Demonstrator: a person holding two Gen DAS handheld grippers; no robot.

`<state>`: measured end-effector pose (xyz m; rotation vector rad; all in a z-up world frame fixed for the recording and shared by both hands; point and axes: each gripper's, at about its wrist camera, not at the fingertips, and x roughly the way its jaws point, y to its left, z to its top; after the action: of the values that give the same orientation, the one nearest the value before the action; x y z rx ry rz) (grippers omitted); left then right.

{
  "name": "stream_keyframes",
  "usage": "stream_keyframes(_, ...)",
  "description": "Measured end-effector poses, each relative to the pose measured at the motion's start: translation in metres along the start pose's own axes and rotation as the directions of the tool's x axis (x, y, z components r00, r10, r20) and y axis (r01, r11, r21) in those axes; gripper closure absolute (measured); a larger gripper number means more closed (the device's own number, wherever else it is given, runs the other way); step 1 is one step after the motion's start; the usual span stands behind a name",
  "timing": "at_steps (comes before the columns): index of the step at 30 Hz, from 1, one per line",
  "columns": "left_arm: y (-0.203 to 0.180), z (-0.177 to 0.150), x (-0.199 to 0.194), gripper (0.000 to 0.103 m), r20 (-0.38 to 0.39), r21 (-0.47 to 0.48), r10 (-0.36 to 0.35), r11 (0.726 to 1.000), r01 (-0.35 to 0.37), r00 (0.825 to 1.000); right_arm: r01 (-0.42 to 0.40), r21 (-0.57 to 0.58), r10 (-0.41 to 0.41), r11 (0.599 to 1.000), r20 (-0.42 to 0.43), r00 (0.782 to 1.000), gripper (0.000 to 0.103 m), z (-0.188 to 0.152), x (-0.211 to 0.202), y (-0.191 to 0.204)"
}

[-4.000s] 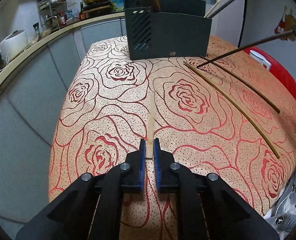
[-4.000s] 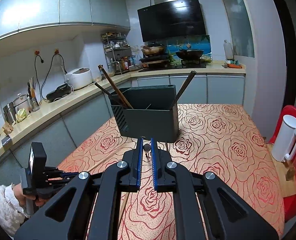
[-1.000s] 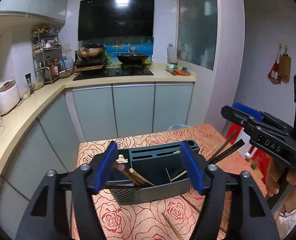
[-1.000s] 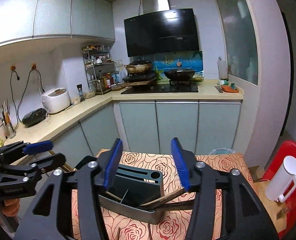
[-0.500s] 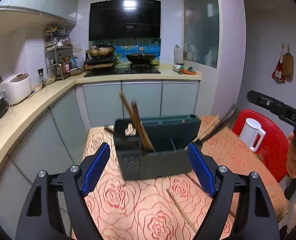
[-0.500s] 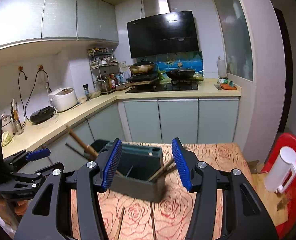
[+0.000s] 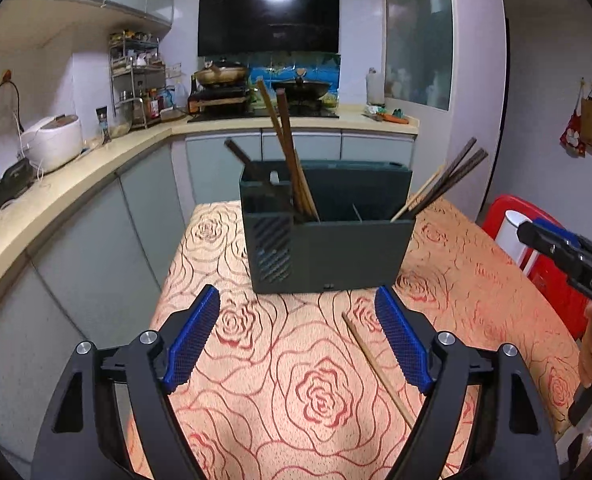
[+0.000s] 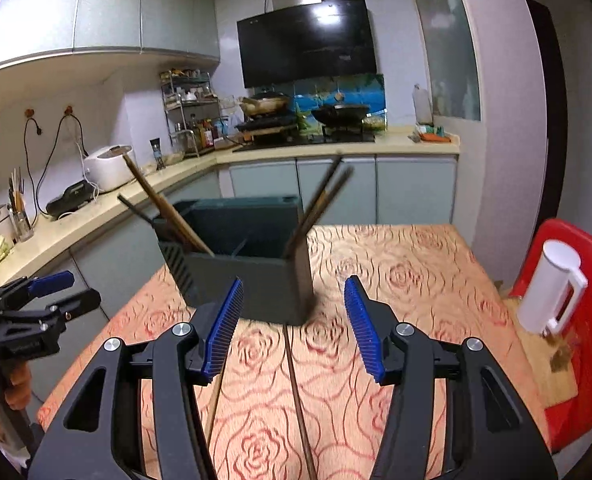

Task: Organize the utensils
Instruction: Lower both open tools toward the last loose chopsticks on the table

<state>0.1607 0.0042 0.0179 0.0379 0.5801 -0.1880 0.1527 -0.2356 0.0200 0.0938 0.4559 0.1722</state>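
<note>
We hold our left gripper (image 7: pixel 297 340) and right gripper (image 8: pixel 294 326) wide apart and empty, so each can drop onto a loose stick. The dark holder (image 7: pixel 327 240) stands in the middle of the table (image 7: pixel 475 280), toward its far edge, keeping sticks upright. One light chopstick (image 7: pixel 377 368) and one dark chopstick (image 8: pixel 297 396) lie near the near edge. We read "DAS" on the other tool.

Through both wrist cameras I see a dim kitchen under cool indoor light. Ceiling light glares off the black range hood (image 7: pixel 268 16). Below that hood, my right view smears the utensil holder (image 8: pixel 240 264) with motion blur; my left view stays sharp. Fisheye bending and black corners frame both.
</note>
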Motion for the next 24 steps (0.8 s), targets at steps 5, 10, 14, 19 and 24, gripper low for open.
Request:
stream_keyframes(5,0.002,-0.014,0.005,0.026,-0.025,-0.016,0.0,1.0,-0.001,1.0,0.014,0.024,-0.013,1.0,-0.032,0.999,0.051,-0.023,0.0,-0.005)
stream_keyframes(10,0.006,-0.031,0.014,0.026,-0.062,-0.039,-0.005,0.999,0.002,0.998,0.034,0.037,-0.031,0.999,-0.061,0.998,0.046,-0.044,0.001,-0.009)
stream_keyframes(14,0.009,-0.044,0.026,0.026,-0.103,-0.058,-0.002,0.998,-0.004,0.995,0.047,0.036,-0.044,0.998,-0.091,0.995,0.046,-0.06,0.003,-0.011)
stream_keyframes(19,0.01,-0.059,0.038,0.026,-0.145,-0.08,-0.004,0.997,-0.007,0.989,0.068,0.03,-0.064,0.997,-0.119,0.991,0.042,-0.08,0.002,-0.014)
stream_keyframes(24,0.009,-0.07,0.046,0.026,-0.171,-0.078,-0.003,0.997,-0.01,0.985,0.09,0.019,-0.086,0.996,-0.147,0.985,0.041,-0.099,0.002,-0.017)
